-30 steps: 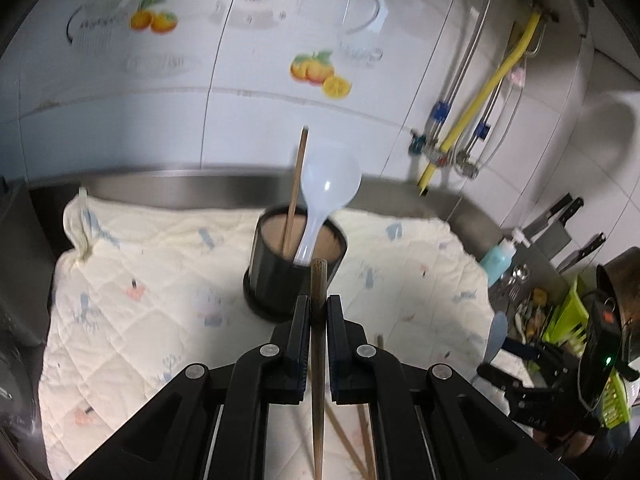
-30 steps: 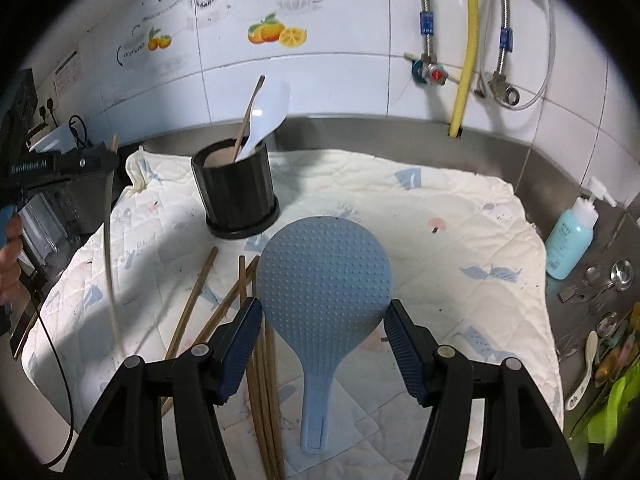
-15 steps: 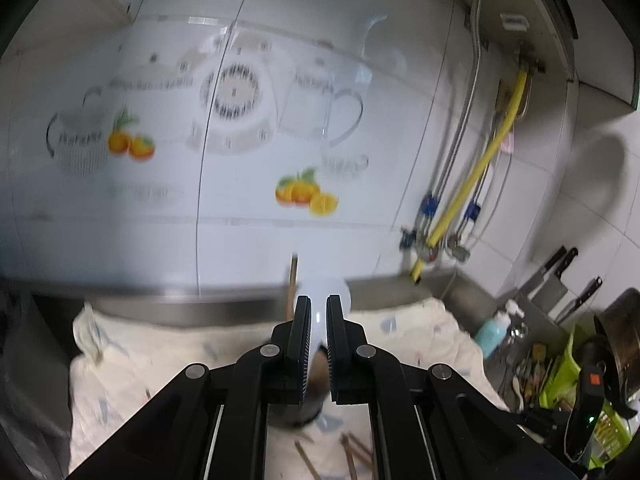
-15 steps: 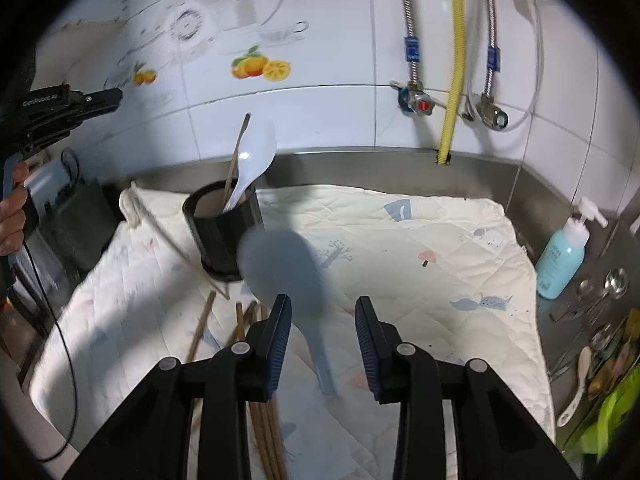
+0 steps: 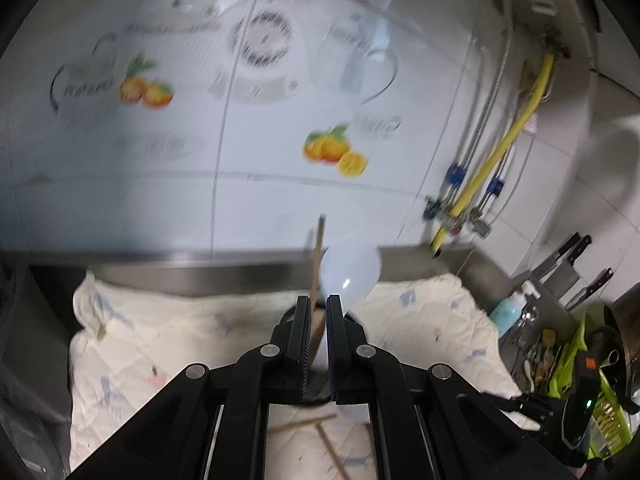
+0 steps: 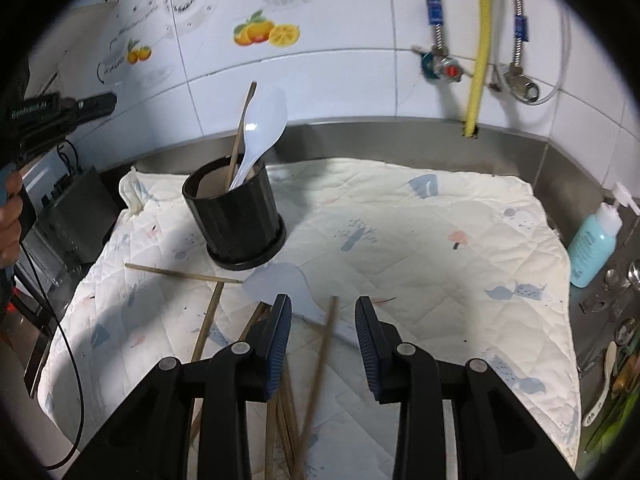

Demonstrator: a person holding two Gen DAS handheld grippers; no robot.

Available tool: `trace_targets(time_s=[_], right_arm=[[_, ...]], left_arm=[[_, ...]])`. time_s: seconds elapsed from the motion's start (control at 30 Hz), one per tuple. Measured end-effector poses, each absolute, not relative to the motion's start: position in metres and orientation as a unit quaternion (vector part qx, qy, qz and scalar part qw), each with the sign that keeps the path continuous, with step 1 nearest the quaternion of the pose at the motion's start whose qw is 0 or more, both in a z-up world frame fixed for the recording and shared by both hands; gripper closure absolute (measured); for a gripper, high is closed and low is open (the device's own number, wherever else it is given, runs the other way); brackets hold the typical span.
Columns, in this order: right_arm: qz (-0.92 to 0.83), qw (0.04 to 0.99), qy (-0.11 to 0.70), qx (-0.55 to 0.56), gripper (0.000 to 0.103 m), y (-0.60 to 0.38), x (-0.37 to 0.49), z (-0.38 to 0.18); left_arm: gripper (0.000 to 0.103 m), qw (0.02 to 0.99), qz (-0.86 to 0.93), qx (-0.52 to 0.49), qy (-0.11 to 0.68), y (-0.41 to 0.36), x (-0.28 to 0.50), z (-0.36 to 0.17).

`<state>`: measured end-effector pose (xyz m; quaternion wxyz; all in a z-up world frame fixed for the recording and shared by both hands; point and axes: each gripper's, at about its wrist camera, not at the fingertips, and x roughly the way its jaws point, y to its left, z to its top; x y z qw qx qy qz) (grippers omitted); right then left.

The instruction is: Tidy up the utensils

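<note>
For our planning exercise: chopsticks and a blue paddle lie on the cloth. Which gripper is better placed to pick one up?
Right, I'd say. The right gripper hangs open just over the paddle and chopsticks. The left gripper is shut, empty and held high near the holder.

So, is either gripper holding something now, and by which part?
Nothing. Left gripper is shut empty; the pale blue plastic rice paddle lies loose before the open right gripper.

This is a home kitchen: white wall tiles point(image 6: 340, 68) with fruit and teacup decals fill the top of the frame, a steel counter point(image 6: 400, 136) crosses the middle, water pipes point(image 6: 438, 20) and a yellow hose point(image 6: 480, 40) hang upper right, knives point(image 5: 568, 264) at the right edge.
</note>
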<state>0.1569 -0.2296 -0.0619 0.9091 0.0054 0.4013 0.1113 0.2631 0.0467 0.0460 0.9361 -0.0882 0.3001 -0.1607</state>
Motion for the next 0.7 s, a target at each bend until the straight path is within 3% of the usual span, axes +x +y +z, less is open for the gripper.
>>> trace_targets(time_s=[0.37,0.7], right_arm=[[0.112,0.868,0.483,0.032,0.066,-0.238,0.173,-0.105],[0.131,0.848,0.510,0.059,0.066,-0.228,0.185,-0.122]], left_arm=[[0.095,0.900,-0.137,-0.092,0.404,0.066,0.250,-0.042],[0.094,0.866,-0.116,-0.085,0.480,0.075,0.238,-0.110]])
